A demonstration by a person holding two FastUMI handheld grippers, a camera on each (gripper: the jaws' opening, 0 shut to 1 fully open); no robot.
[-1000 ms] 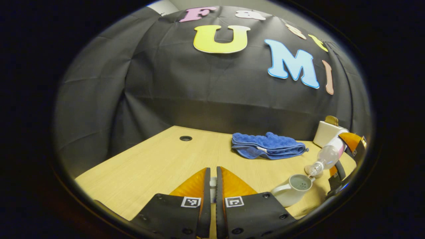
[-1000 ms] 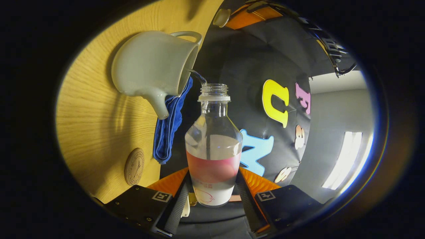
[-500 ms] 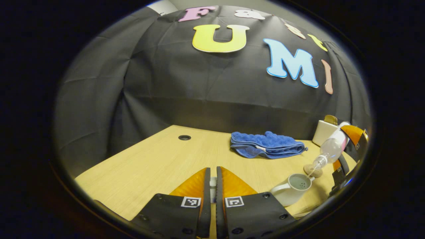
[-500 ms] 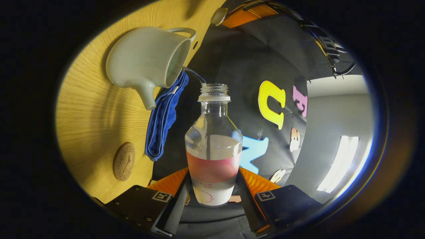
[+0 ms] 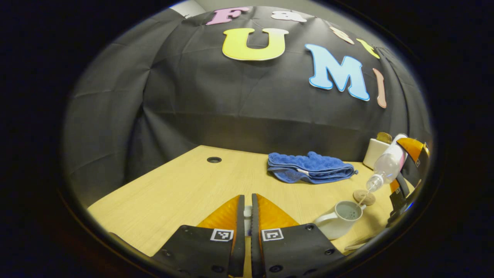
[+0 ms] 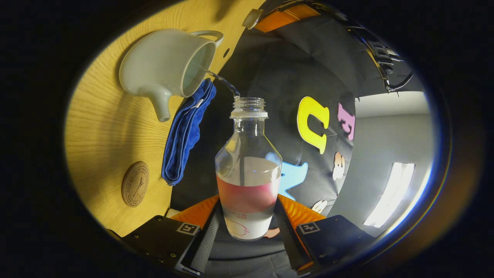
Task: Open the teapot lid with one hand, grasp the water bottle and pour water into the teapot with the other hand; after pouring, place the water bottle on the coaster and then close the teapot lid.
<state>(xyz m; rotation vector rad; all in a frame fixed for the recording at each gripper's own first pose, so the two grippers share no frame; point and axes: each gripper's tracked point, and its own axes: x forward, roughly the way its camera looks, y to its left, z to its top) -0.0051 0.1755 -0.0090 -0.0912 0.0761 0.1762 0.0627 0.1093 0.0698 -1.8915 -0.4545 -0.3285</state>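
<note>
1. Water bottle (image 6: 248,170) is sitting clamped in my right gripper (image 6: 247,227), both fingers pressing its lower body. It's tipped mouth-down toward the teapot (image 6: 164,65), and a thin stream is running from the mouth into the pot's open top.
2. In the left gripper view the same bottle (image 5: 387,165) is hanging above and to the right of the teapot (image 5: 339,220), stream landing inside the rim.
3. Change over the last second: I'm lifting the bottle higher and tilting it steeper, and the teapot is sliding further off in the right gripper view. Stream is still unbroken, so pouring isn't finished.
4. Left gripper (image 5: 247,216) is closed, fingers nearly touching, with something small and pale pinched between them. I'm reading it as the lid's knob, but can't confirm.
5. Coaster (image 5: 364,197) is lying just behind the teapot, and the blue towel (image 5: 308,168) further back on the table (image 5: 173,193).
6. Next, as I judge it: level the bottle, set it on the coaster, then put the lid back.
</note>
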